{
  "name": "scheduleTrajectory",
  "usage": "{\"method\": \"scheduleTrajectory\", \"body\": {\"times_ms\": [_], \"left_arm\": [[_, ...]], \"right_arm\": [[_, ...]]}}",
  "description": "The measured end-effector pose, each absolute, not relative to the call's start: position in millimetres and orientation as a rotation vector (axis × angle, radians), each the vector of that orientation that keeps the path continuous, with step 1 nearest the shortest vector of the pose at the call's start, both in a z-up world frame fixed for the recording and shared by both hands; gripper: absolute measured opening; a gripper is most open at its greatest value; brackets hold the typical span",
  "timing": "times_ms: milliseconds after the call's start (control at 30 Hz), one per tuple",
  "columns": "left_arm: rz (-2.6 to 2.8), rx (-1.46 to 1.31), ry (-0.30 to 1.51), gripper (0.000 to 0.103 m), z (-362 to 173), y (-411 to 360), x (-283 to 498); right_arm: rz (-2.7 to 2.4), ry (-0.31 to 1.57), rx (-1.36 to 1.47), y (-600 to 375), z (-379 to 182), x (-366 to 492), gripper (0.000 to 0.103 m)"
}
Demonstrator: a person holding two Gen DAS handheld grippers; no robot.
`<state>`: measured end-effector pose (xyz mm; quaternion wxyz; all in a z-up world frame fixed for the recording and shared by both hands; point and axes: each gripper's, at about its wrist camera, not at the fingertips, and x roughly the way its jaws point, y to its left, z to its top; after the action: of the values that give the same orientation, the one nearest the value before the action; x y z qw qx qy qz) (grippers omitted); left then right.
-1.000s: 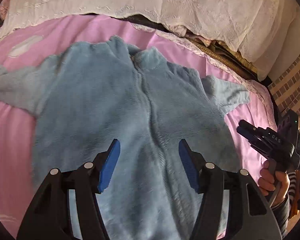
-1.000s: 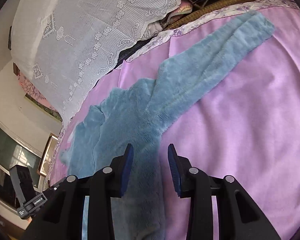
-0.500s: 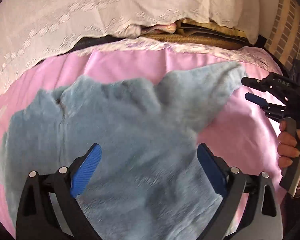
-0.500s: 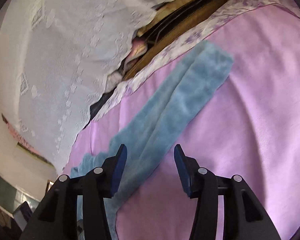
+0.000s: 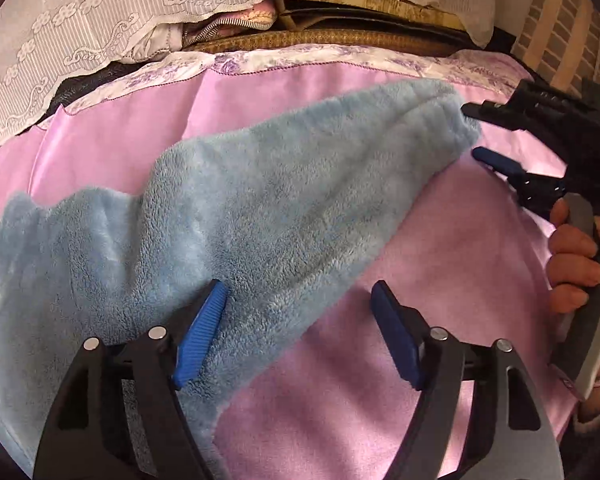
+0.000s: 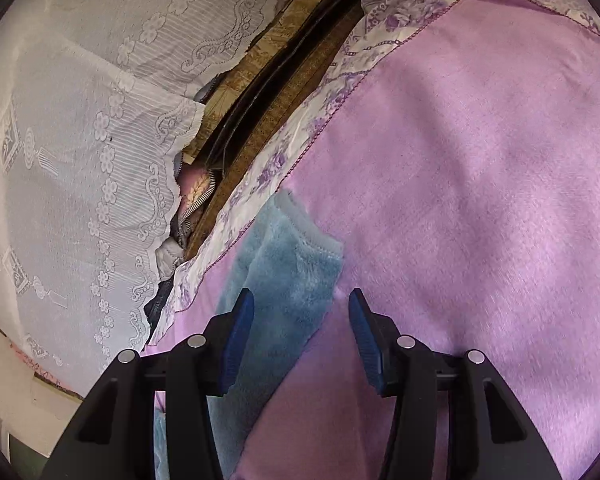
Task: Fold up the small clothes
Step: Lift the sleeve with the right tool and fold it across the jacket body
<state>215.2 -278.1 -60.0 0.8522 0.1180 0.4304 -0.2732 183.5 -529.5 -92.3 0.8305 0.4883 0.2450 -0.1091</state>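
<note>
A fluffy blue garment (image 5: 228, 220) is seen lying flat on a pink bed sheet (image 5: 440, 280). One sleeve (image 5: 380, 136) of it is stretched out toward the far right of the left wrist view, and its cuff (image 6: 300, 240) is shown close up in the right wrist view, near the flowered border (image 6: 260, 184) of the sheet.

The left claw (image 5: 296, 332) is held above the place where the sleeve joins the body of the garment. Its blue pads (image 5: 200, 332) are set wide apart and its jaws are closing. The left pad is over the fleece and the right pad is over the bare sheet, so the edge of the sleeve is between them, but nothing is pressed by them.

The right claw (image 6: 296, 336) is pointed at the end of the sleeve. Its jaws are closing too, and the cuff is seen just ahead of and partly between the pads (image 6: 236, 336), not yet gripped. In the left wrist view this same claw (image 5: 476, 132) is seen at the sleeve tip, and the person's hand (image 5: 576, 256) is wrapped around its handle.

Behind the bed, a white lace cover (image 5: 100, 32) is draped over stacked things, and a brick wall (image 5: 560, 28) is visible at the upper right.
</note>
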Motion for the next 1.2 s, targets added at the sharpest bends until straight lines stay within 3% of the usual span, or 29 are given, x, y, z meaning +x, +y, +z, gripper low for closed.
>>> {"method": "scheduleTrajectory", "body": {"times_ms": [67, 100, 133, 367, 600, 800, 1200], "left_arm": [[-0.585, 0.232, 0.907, 0.072, -60.3, -275.7, 215.9], [-0.585, 0.233, 0.904, 0.072, -59.9, -276.0, 215.2], [-0.587, 0.235, 0.899, 0.072, -59.3, -276.0, 214.2], [-0.637, -0.02, 0.859, 0.072, -32.8, -244.8, 227.8], [-0.583, -0.26, 0.998, 0.075, -32.8, -236.7, 289.7], [-0.628, -0.25, 0.984, 0.071, -34.9, -234.2, 285.9], [-0.603, -0.182, 0.823, 0.069, 22.6, -166.1, 265.6]], "right_arm": [[-0.232, 0.524, 1.023, -529.7, -95.4, 193.2, 0.039], [-0.229, 0.53, 1.004, -528.4, -95.4, 196.7, 0.027], [-0.219, 0.533, 0.986, -526.0, -94.8, 198.6, 0.007], [-0.103, 0.45, 0.794, -479.8, -43.7, 193.9, 0.007], [0.054, 0.468, 0.64, -412.4, -13.4, 196.4, 0.007], [0.115, 0.531, 0.521, -360.6, -9.8, 200.0, 0.007], [0.181, 0.48, 0.505, -298.9, 29.0, 188.4, 0.007]]}}
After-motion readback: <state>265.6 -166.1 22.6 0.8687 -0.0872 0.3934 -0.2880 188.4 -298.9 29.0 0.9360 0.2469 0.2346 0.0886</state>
